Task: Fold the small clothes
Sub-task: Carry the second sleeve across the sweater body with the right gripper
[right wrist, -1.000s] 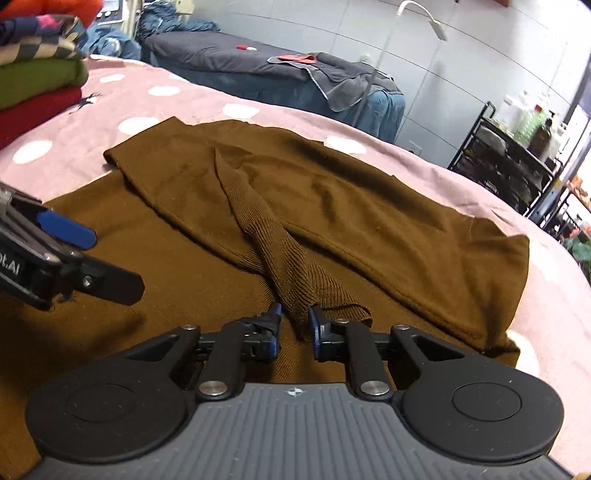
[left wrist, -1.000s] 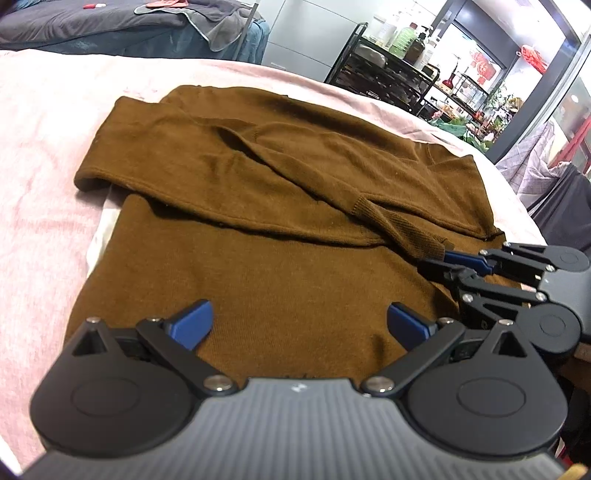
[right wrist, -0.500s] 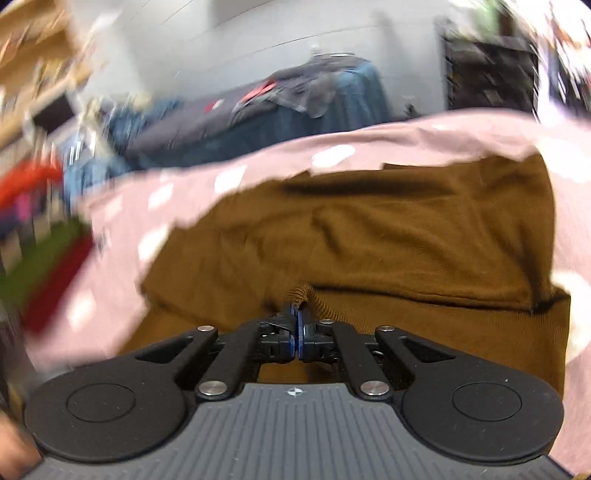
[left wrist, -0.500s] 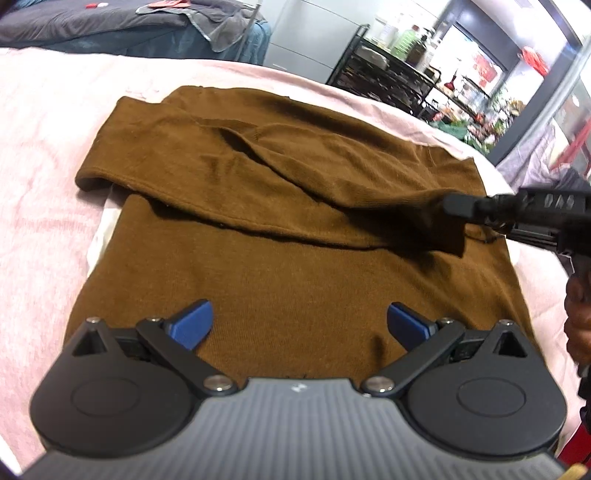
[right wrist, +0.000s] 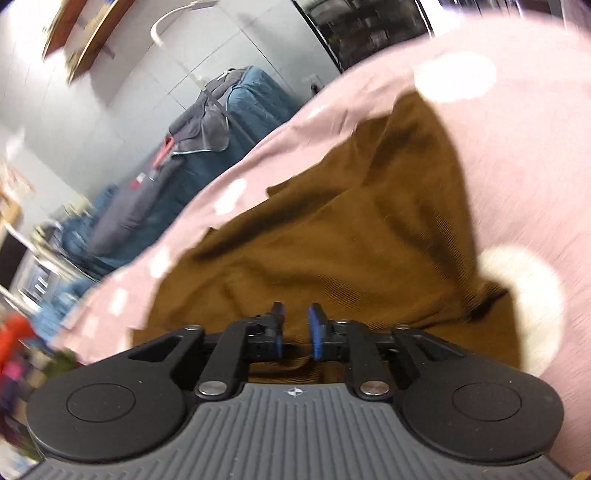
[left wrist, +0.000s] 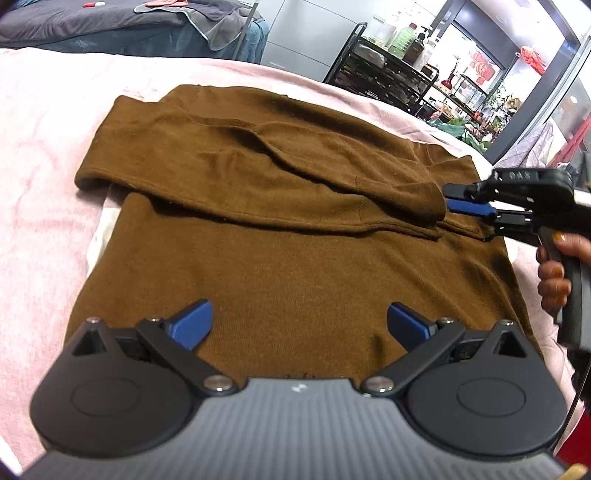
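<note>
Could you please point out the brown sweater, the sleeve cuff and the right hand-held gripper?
brown sweater (left wrist: 295, 273): left wrist view, flat lower body panel.
sleeve cuff (left wrist: 428, 201): left wrist view, ribbed end.
right hand-held gripper (left wrist: 448, 199): left wrist view, between fingertips.

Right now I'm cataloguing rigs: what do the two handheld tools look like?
Both match: the left tool and right tool have blue fingertip pads, black linkage arms with silver pivots, round black discs and a ribbed grey body. The right one shows raised lettering and a dark handle.

**Background items around the pink spread**

Pink white-dotted bedspread (left wrist: 44, 155) as landmark. Behind it: blue-covered bed (left wrist: 110, 35) with grey towel (left wrist: 221, 26) draped over. Far right of it: black shelf rack (left wrist: 391, 70) with bottles (left wrist: 406, 38).
</note>
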A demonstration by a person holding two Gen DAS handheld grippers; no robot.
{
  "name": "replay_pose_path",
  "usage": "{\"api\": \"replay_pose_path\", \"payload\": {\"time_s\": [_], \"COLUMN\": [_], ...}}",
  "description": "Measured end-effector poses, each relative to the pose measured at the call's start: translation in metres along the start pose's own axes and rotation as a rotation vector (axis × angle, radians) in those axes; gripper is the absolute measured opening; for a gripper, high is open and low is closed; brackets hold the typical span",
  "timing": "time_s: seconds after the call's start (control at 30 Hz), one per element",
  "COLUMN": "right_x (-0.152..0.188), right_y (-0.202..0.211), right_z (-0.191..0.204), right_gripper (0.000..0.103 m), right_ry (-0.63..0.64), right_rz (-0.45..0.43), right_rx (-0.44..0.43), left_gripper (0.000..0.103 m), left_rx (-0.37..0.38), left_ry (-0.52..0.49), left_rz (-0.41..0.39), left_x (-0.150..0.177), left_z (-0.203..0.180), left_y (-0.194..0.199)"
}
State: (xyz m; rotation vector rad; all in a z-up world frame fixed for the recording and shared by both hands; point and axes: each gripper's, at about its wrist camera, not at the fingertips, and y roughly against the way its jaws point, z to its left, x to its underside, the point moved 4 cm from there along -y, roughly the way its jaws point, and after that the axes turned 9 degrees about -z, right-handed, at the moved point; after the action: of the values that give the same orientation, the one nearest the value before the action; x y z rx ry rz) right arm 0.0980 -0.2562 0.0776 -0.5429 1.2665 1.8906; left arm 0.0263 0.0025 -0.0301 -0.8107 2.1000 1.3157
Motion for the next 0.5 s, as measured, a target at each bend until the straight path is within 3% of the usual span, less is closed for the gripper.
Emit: {"api": "replay_pose_path", "payload": {"time_s": [0.07, 0.17, 0.27, 0.33, 0.5], "right_x": [0.004, 0.023, 0.049, 0.058, 0.059], "right_y": [0.010, 0.028, 0.032, 0.022, 0.011], "right_z": [0.017, 0.054, 0.074, 0.075, 0.079], "right_gripper": [0.049, 0.060, 0.060, 0.059, 0.057], "right_ry": [0.196, 0.593, 0.918, 0.979, 0.903], "right_rz": [-0.039, -0.122, -0.095, -0.036, -0.013], "right_rx": [-0.030, -0.080, -0.069, -0.052, -0.055], "left_gripper": [0.103, 0.103, 0.103, 0.103, 0.103], "left_rx": [-0.003, -0.008, -0.009, -0.010, -0.005], "left_ry": [-0.005, -0.021, -0.027, -0.024, -0.037], "left_rz": [0.001, 0.004, 0.003, 0.003, 0.006], "left_x": [-0.001, 0.000, 0.001, 0.001, 0.001], "left_z": [0.000, -0.002, -0.003, -0.003, -0.003], "left_y": [-0.001, -0.002, -0.002, -0.002, -0.003]}}
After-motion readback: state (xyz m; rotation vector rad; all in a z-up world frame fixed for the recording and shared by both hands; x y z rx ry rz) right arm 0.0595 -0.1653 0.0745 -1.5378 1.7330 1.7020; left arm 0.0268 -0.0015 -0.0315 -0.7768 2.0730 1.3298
